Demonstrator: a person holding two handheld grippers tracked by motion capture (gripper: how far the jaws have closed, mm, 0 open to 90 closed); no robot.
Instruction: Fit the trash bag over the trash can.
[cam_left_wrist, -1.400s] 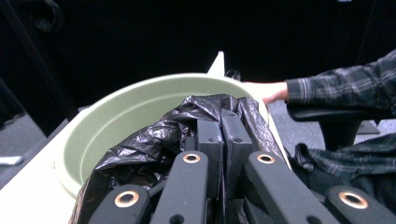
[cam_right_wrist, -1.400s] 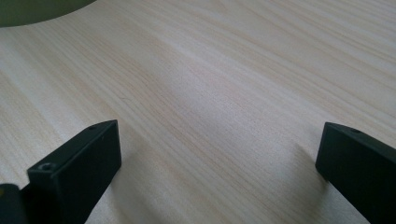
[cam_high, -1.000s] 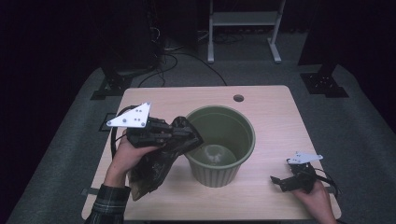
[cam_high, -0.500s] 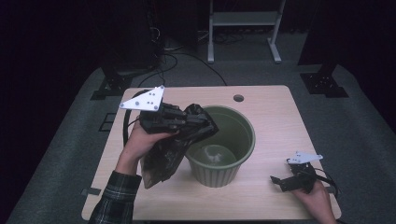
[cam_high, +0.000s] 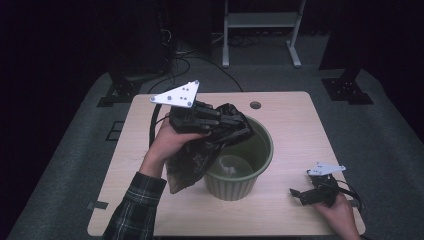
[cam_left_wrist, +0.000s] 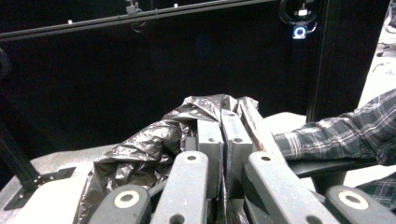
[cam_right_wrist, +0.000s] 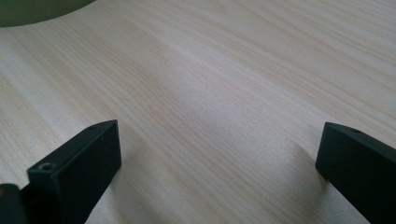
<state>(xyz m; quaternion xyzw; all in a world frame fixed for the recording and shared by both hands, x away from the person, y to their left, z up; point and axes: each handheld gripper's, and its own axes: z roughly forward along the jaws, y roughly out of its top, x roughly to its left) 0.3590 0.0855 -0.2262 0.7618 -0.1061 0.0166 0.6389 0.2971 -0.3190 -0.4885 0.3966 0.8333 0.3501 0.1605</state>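
Observation:
A crumpled black plastic bag (cam_high: 195, 160) hangs from my left gripper (cam_high: 235, 125), which is shut on its upper edge above the left rim of a green bin (cam_high: 250, 170). The left gripper view shows the jaws pressed together with the shiny bag (cam_left_wrist: 149, 149) bunched around them. The bag's lower part drapes down outside the bin's left wall. My right gripper (cam_high: 302, 194) rests low on the table at the front right, with its jaws wide apart. In its own view the right gripper (cam_right_wrist: 219, 163) holds nothing, and bare wood lies between the jaws.
The wooden table (cam_high: 295, 125) has a round cable hole (cam_high: 255, 105) near its far edge. A plaid sleeve (cam_high: 135, 210) comes in at the front left. Dark floor, stand legs and cables lie beyond the table.
My left gripper has carried the bag up and to the right, from beside the bin to over its left rim. The right gripper has stayed in place.

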